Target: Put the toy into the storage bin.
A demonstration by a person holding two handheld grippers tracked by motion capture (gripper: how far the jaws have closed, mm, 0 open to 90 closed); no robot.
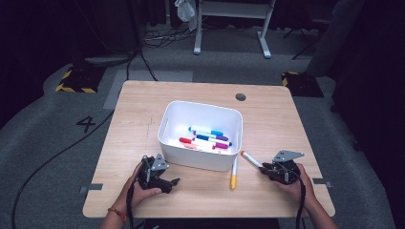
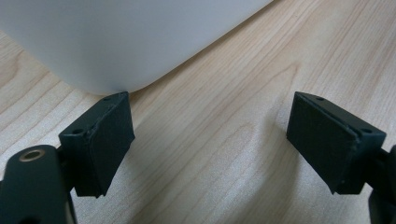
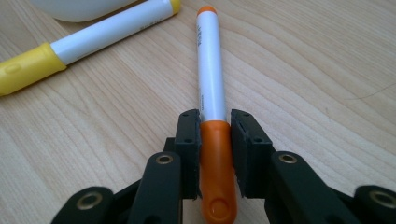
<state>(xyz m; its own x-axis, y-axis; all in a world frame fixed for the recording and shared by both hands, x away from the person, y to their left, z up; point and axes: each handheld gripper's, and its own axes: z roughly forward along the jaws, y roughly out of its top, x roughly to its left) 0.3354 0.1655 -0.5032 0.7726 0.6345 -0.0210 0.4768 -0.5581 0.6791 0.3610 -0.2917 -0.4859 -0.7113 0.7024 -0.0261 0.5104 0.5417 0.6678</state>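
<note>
Black jaws of two handheld grippers stand nearest to us at the table's near edge. We count one left gripper (image 1: 173,182) and one right gripper (image 1: 264,169). In the left gripper view the left gripper (image 2: 210,135) has its jaws spread wide over bare wood with nothing between them, its tips just short of the bin wall. In the right gripper view the right gripper (image 3: 215,140) has its pads pressed on both sides of the cap of one orange marker (image 3: 211,84), which lies flat on the table. In the high view that orange marker (image 1: 250,159) points from the jaws toward the bin's near right corner.

We count one yellow marker (image 1: 234,174) lying on the wood just beside the bin and near the orange marker, apart from it; the right gripper view shows the yellow marker (image 3: 88,39) to the left of the held one.

Farther off stands one white bin (image 1: 165,129) at mid-table. Inside it we count about five markers (image 1: 207,137) in red, blue and purple; they overlap, so the count is approximate.

The surface is one light wooden table (image 1: 143,102) with one dark round grommet (image 1: 240,97) near its far edge. Beyond it lie grey carpet, black cables (image 1: 162,36), two yellow-and-black hazard-striped bases (image 1: 79,81), and the white legs of a desk frame (image 1: 231,28) in a dark room.
</note>
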